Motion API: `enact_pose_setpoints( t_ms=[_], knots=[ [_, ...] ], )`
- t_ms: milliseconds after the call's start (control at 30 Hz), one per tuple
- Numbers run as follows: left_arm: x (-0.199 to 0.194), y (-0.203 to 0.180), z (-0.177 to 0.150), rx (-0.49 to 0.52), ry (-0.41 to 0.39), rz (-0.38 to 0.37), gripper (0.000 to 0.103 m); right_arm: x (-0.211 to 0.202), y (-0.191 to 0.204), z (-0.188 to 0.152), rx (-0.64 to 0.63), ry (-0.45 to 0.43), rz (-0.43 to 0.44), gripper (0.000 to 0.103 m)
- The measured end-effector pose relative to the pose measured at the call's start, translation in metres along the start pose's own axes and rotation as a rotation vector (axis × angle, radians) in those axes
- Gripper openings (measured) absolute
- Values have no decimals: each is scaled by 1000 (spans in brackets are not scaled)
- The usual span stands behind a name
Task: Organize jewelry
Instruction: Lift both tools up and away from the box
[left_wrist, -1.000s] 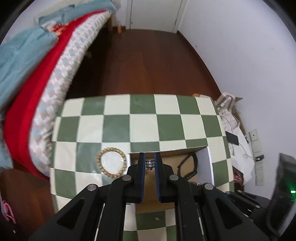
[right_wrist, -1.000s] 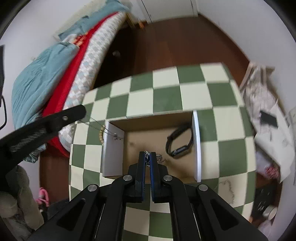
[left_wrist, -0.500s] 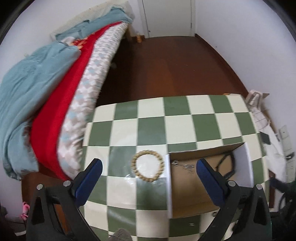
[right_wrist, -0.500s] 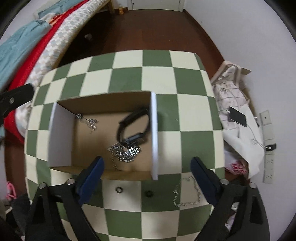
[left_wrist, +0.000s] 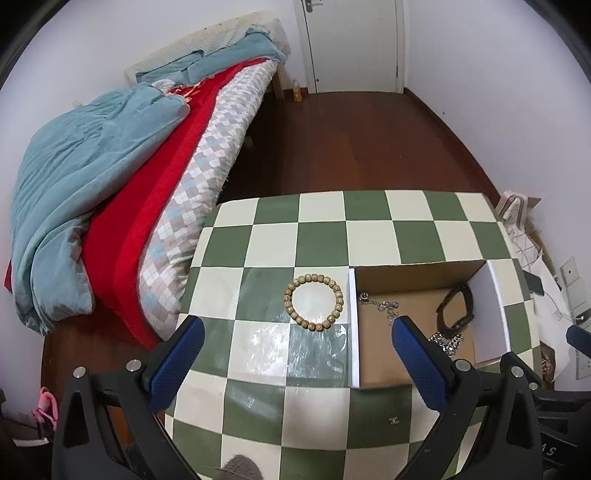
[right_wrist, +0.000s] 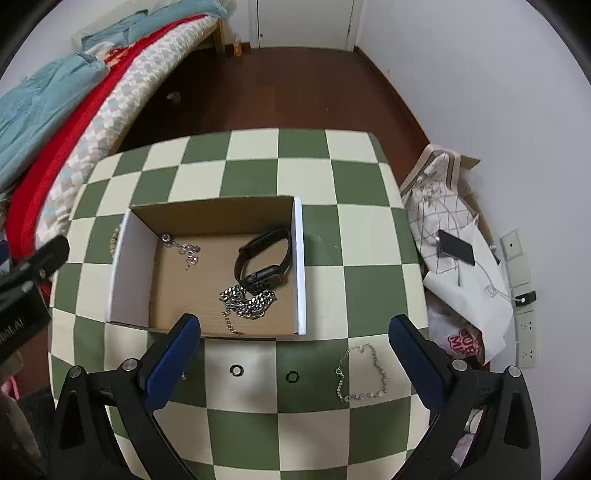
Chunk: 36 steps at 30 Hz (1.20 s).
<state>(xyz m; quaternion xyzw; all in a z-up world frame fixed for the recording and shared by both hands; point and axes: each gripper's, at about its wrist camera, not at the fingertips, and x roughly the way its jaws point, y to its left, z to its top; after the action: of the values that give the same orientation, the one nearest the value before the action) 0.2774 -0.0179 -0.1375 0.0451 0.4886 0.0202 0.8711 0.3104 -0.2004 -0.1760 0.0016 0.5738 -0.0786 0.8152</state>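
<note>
Two steep downward views, shared box (left_wrist: 417, 360)

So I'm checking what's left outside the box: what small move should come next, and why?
Probably lower the open left tongs over the bead bracelet: it lies on the table beside the box, directly ahead of them. The right tongs are opening, holding nothing.

The glossy checkered tabletop (left_wrist: 321, 243) carries a matt brown cardboard box (right_wrist: 207, 216) holding a shiny metal chain (right_wrist: 249, 301) and a black rubbery watch (right_wrist: 264, 260), beside a bracelet (left_wrist: 314, 302) of dull wooden-looking beads.
</note>
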Motion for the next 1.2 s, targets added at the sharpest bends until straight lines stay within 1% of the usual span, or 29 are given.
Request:
enact_pose_setpoints(
  t_ms=[233, 533, 633, 767, 833, 967, 1033, 1100, 1167, 1200],
  knots=[
    [-39, 7, -17, -17, -61, -20, 103, -43, 0, -16, -4, -94, -13, 103],
    [-87, 17, -41, -15, -144, 1, 103, -94, -5, -42, 15, -189, -11, 103],
    [-101, 19, -48, -19, -166, -10, 103, -113, -5, -52, 15, -230, -17, 103],
    [-117, 19, -55, -29, -194, -17, 103, -136, -6, -62, 29, -271, -3, 103],
    [-126, 19, -59, -40, -224, -33, 103, -144, -6, -64, 36, -285, 5, 103],
    [-135, 20, -68, -57, -271, -27, 103, -158, -8, -73, 54, -318, 54, 103],
    [-132, 18, -72, -49, -273, -6, 103, -158, -12, -78, 71, -320, 64, 103],
    [-123, 15, -77, -30, -258, 37, 103, -147, -20, -86, 101, -287, 54, 103],
    [-108, 11, -84, 0, -240, 121, 103, -129, -30, -91, 128, -246, 50, 103],
    [-101, 9, -87, 11, -230, 157, 103, -114, -37, -95, 147, -217, 51, 101]
  ],
)
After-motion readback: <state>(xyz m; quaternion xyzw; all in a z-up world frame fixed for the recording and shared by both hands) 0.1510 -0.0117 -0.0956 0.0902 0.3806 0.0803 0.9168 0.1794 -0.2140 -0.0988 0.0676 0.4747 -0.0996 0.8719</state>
